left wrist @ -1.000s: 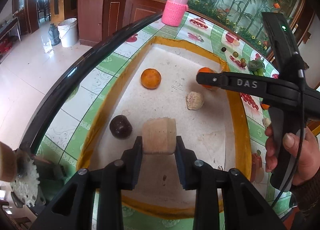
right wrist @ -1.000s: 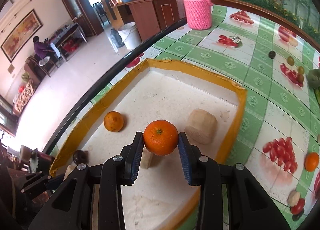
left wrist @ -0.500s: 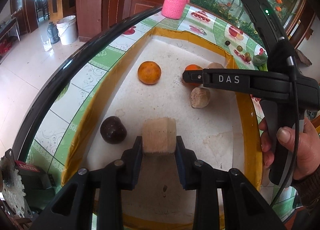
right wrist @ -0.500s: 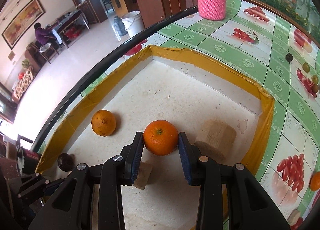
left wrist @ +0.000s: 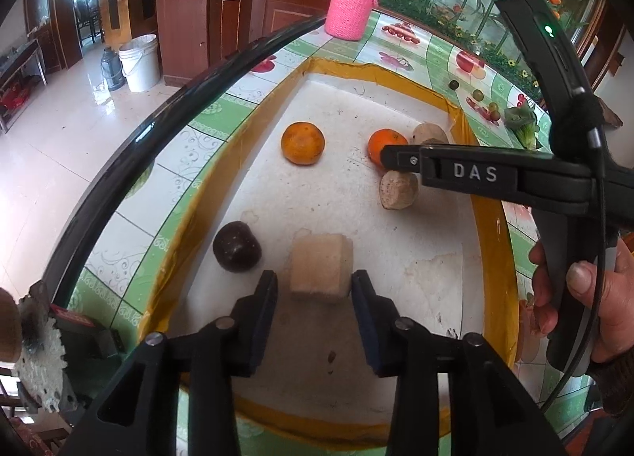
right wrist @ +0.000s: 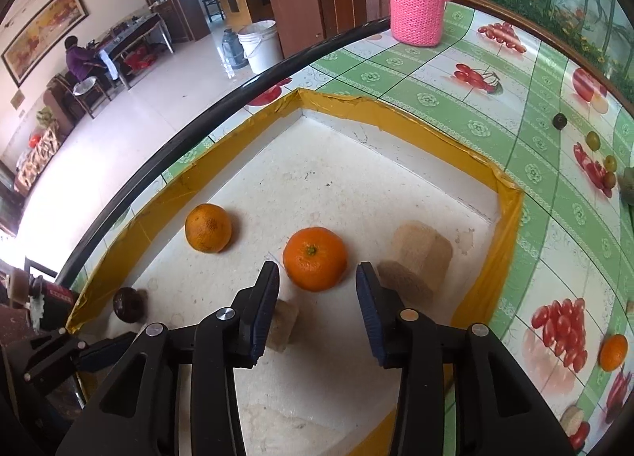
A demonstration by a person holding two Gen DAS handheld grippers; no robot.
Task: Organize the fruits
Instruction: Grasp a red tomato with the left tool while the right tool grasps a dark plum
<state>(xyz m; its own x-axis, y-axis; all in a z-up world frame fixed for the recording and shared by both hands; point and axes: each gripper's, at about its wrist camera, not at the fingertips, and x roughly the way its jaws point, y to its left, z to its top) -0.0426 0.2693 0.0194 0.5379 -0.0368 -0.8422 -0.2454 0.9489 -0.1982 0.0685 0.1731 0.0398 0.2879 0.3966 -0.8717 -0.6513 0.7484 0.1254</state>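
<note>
A white tray (left wrist: 491,257) with a yellow taped rim lies on the table. On its floor a tan block (left wrist: 320,271) sits between the jaws of my left gripper (left wrist: 313,289); they are opening, with a gap showing on the left side. An orange (right wrist: 315,258) rests on the tray between the opening jaws of my right gripper (right wrist: 317,281), clear of both pads. A second orange (right wrist: 208,227), a dark round fruit (left wrist: 237,246) and other tan pieces (right wrist: 420,257) (left wrist: 398,190) also lie in the tray. Seen side-on, the right gripper (left wrist: 390,158) partly hides its orange (left wrist: 386,146).
A pink knit-sleeved bottle (right wrist: 418,0) stands at the table's far edge. On the fruit-print tablecloth (right wrist: 455,107) lie small fruits (right wrist: 559,121) and a small orange (right wrist: 613,353). The black table rim (left wrist: 158,123) runs along the left. A person (right wrist: 79,59) sits far off.
Both pairs of jaws have widened. The tan block and the orange are no longer squeezed and now sit on the tray floor. Neither hand has shifted much.
</note>
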